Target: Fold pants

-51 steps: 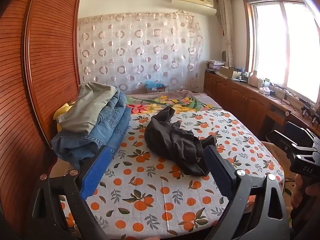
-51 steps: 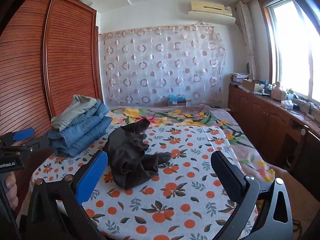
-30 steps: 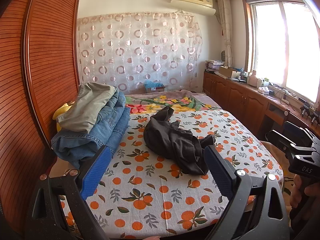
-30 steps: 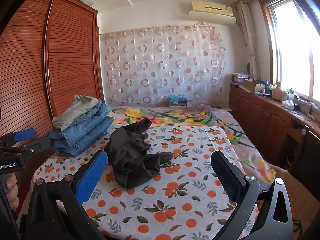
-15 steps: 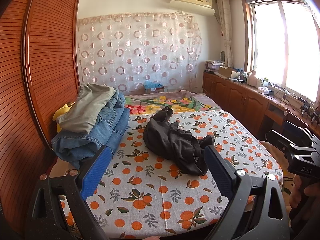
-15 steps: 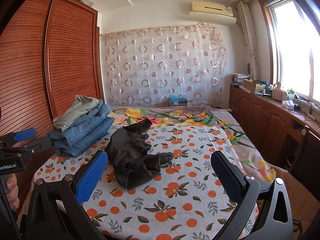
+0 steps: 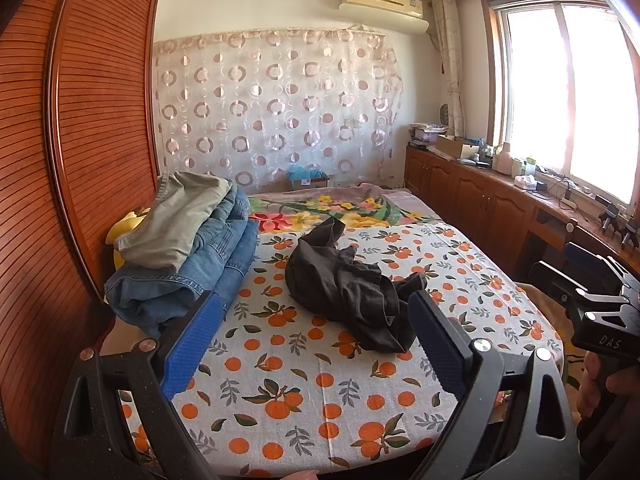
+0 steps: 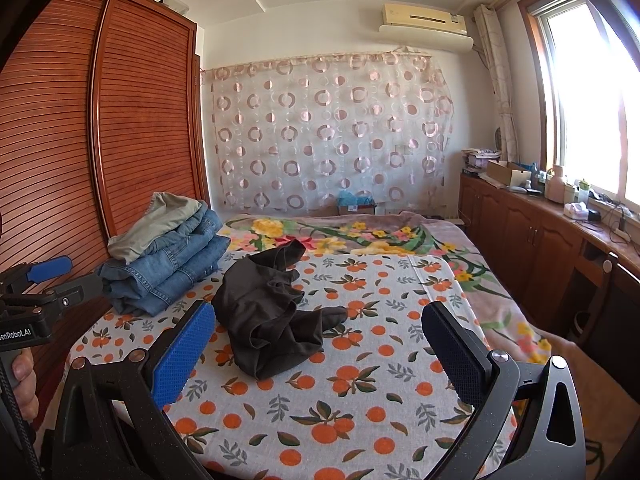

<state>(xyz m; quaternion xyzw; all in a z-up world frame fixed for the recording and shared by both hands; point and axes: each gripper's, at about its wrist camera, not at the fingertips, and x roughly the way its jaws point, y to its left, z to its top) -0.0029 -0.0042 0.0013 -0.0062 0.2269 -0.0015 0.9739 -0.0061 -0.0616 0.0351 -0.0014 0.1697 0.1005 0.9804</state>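
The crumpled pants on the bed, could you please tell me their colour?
The crumpled pants are plain dark brown-black, clearest in the right wrist view.

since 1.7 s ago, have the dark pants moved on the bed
No. The dark pants lie crumpled on the same orange prints of the sheet, right of the folded stack. Only the camera view shifted slightly.

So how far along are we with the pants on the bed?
Done: a folded stack of blue jeans and khaki trousers sits at the bed's left edge. In hand: nothing; the left gripper and right gripper hover, jaws open and empty. Left: the crumpled black pants on the orange-print sheet, untouched and unfolded.
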